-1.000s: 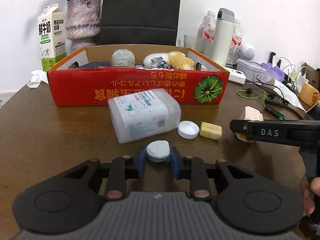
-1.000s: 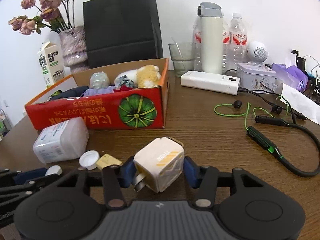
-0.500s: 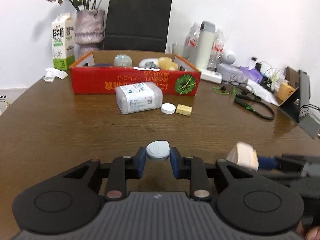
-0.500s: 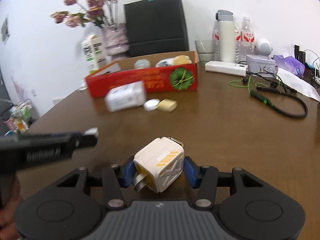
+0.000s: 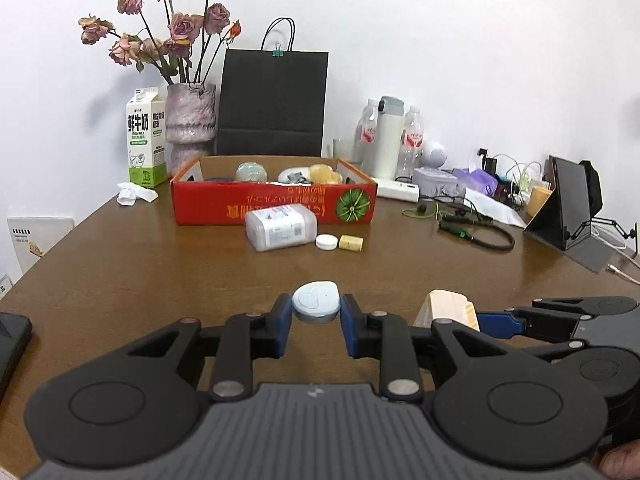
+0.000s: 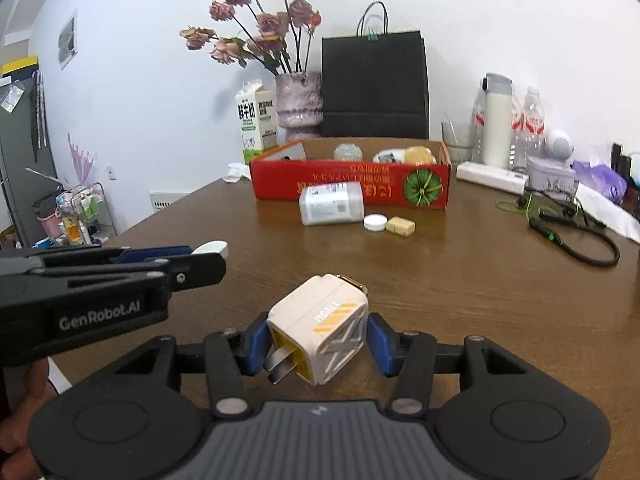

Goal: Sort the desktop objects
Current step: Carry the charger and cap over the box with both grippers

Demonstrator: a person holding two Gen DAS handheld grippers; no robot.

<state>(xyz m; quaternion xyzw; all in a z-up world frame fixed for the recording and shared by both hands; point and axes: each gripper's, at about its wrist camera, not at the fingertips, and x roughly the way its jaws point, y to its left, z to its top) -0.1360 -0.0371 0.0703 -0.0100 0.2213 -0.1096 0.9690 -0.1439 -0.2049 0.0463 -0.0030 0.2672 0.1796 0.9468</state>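
My left gripper [image 5: 316, 322] is shut on a small pale blue-white oval case [image 5: 316, 306] and holds it above the near part of the wooden table. My right gripper [image 6: 318, 340] is shut on a white cube charger plug [image 6: 318, 332] with orange stripes. Each gripper shows in the other's view: the right one with the charger [image 5: 448, 312], the left one with the case [image 6: 210, 248]. Far ahead stands the red cardboard box [image 5: 274, 202] with several items inside. In front of it lie a clear plastic jar [image 5: 281, 227], a white cap [image 5: 326, 242] and a yellow eraser [image 5: 351, 243].
A milk carton [image 5: 146, 138], a flower vase [image 5: 190, 120] and a black paper bag [image 5: 274, 104] stand behind the box. Bottles [image 5: 388, 142], a power bank [image 5: 398, 192], green-black earphones [image 5: 474, 230] and a tablet on a stand [image 5: 568, 208] are at the right. A dark phone [image 5: 10, 340] lies at the near left edge.
Both grippers have pulled back and up from the box, each still holding its object. The box and jar now look much farther away.
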